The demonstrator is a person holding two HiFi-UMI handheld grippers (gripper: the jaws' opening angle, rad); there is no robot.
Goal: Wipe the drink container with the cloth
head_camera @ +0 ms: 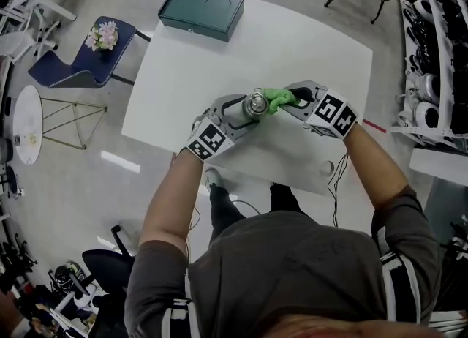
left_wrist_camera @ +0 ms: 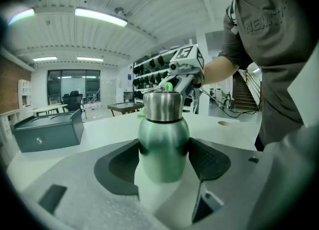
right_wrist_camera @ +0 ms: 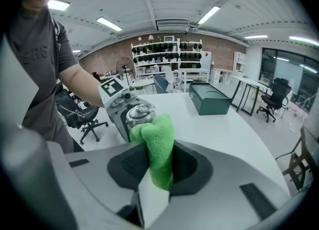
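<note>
The bottle (left_wrist_camera: pixel 163 129) stands upright over the middle of the table (head_camera: pixel 292 44), somewhat nearer the person's edge; I cannot tell whether its base rests on the top or hangs just above it. The left gripper (left_wrist_camera: pixel 163 160) clamps its green body from both sides, jaws pressed against the lower half. The right gripper (right_wrist_camera: pixel 160 163) has its jaws closed narrow on a green cloth (right_wrist_camera: pixel 157 139), whose bunched free end touches the steel cap on the side away from the left gripper. A dark box (head_camera: pixel 201 11) sits well apart at the far edge.

The wipe looks to be at the cap, with the body below not yet covered. To do it well, the left clamp should be firm enough that the bottle does not twist or tip under side pressure. The cloth should press flat, not with a loose tip, and travel round the cap and down the shoulder. The jaws mask part of the body, so turning the bottle or regripping higher is probably needed to reach that strip.
</note>
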